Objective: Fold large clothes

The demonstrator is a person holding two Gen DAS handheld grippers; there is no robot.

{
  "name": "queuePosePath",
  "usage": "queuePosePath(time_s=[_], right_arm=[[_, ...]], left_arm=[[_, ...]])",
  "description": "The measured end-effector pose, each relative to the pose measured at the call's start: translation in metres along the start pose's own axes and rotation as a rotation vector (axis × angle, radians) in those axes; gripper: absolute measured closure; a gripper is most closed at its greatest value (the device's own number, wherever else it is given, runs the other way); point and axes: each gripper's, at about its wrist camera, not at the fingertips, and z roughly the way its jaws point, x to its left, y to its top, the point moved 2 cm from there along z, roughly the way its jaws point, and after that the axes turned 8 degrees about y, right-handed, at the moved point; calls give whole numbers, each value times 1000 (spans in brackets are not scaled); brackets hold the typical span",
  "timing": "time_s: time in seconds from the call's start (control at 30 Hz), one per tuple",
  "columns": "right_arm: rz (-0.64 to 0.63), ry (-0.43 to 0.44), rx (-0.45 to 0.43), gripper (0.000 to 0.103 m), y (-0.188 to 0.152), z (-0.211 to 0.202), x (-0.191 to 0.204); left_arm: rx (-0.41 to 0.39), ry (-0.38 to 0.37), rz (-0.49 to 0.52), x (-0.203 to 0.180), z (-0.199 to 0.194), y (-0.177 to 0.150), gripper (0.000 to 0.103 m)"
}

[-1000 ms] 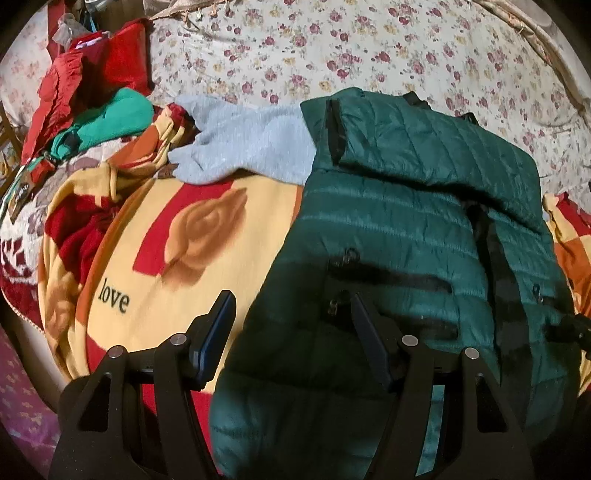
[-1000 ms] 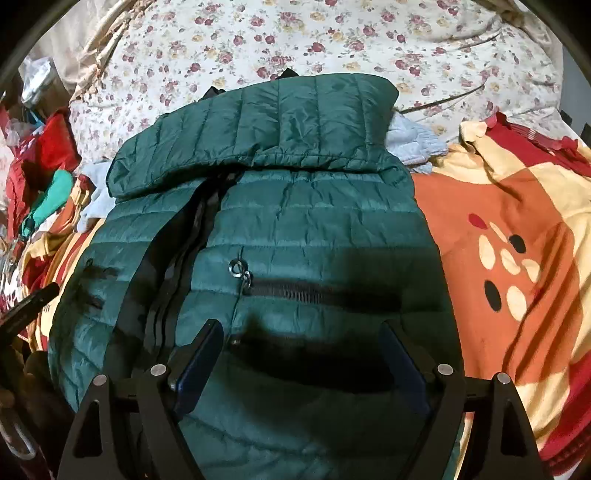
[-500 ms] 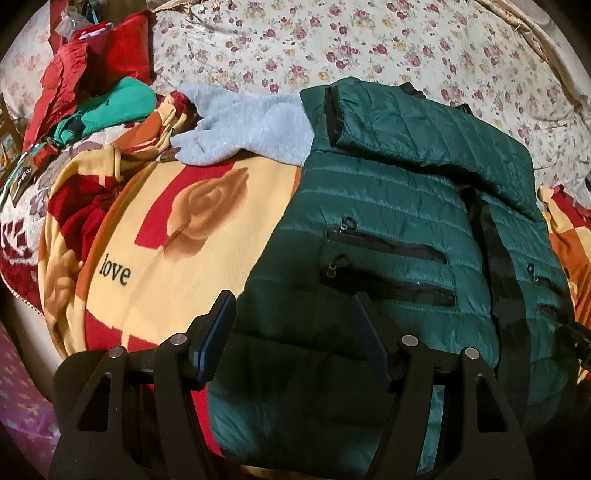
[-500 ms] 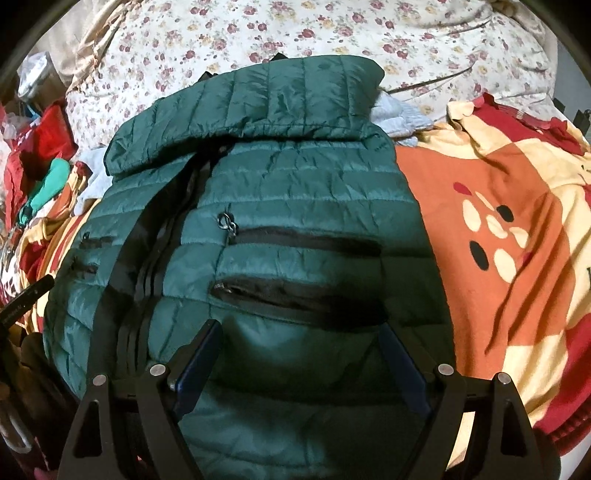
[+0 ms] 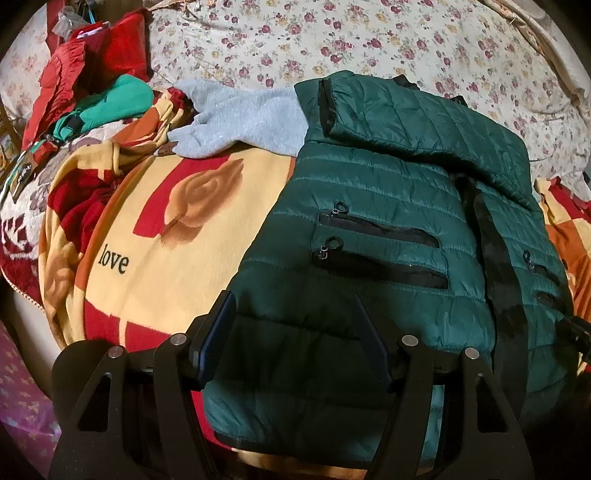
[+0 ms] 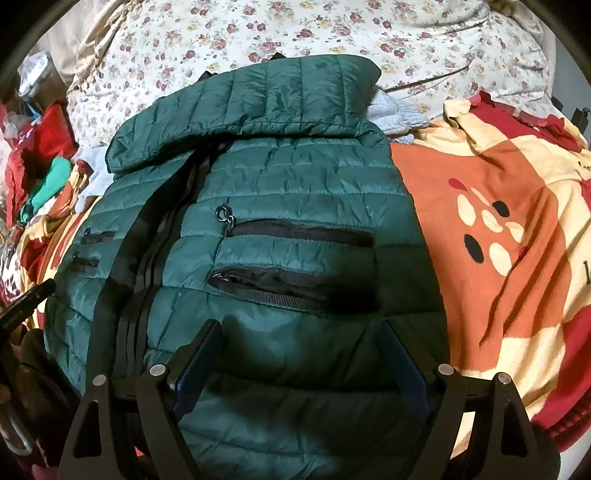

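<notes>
You are looking down along both grippers at a dark green quilted jacket [image 6: 288, 177] lying front-up on a yellow, red and orange blanket [image 5: 192, 236] spread over a bed. The jacket's top part is folded down over its chest, so the collar and whatever lies beneath the flap are hidden. Your left gripper [image 5: 295, 336] hovers over the jacket's lower left edge with its jaws partly apart – nothing is clamped between them, and the left finger hangs over the blanket just beside the hem. Your right gripper [image 6: 303, 354] is over the jacket's lower right panel, below two black zipped pockets, with its jaws wide apart and holding nothing; whether the fingertips touch the fabric is hard to tell. A grey garment [image 5: 243, 118] pokes out from behind the jacket, mostly covered by it. Red and teal clothes [image 5: 92, 96] sit heaped at the far left, blurred by the lens edge. A floral sheet [image 6: 332, 33] covers the bed beyond – the jacket's bottom hem is cut off behind the gripper frames
</notes>
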Motion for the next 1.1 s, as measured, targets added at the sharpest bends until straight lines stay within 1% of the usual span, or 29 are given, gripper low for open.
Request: queuePosePath(time_s=[0.23,0.5,0.57,0.7,0.77,0.87,0.97,1.1], right_arm=[[7,-4,9,16,-4,-2,-2],[-1,-17,16,16,-7,-8,-8],[8,-18,19,15,-9,-10,-12],[28,-25,35,15,-14,-13,-22],[34,-28,46,14,-17,-14,-28],[59,-26,59,13,-21,-14,-38],[101,-9,72,12,-25,-12,-48],[145,24,92,11,-30,-7,-56]], left_arm=[[15,-6,-5,3,0,-7,38],[28,-5,-5,8,-1,-11,38],[38,-15,-4,10,-1,-13,38],[60,-60,-19,20,-3,-17,38],[77,-91,-39,27,-2,-19,38],[105,-132,-86,35,2,-22,31],[114,-141,-147,45,9,-25,31],[163,-163,-204,54,22,-28,31]])
